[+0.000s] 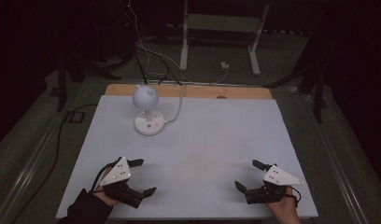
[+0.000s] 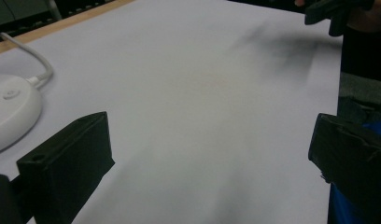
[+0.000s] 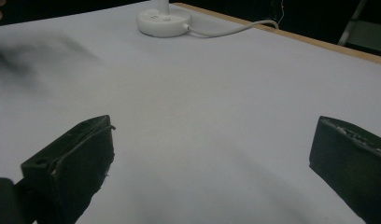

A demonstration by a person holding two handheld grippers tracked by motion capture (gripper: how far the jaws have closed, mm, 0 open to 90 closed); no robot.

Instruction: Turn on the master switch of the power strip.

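While the room beyond the table is lying in near darkness, its contents are reading only as dim shapes: a pale metal frame [image 1: 221,32] and loose cables [image 1: 151,60] on the floor.

Item: small white desk lamp with a round head and a flat disc base [image 1: 148,112], sitting at the far left of the white table covering [image 1: 202,140], its white cord [image 1: 179,105] trailing toward the bare wooden far edge [image 1: 188,91]. In the left gripper view the base [image 2: 11,109] is being cut off by the frame; in the right gripper view its base [image 3: 163,21] is showing, the head cropped away.

Item: left gripper [image 1: 142,176], near the front left, jaws spread wide, grasping nothing.

Item: right gripper [image 1: 248,175], near the front right, well apart from the lamp, jaws likewise released and empty.
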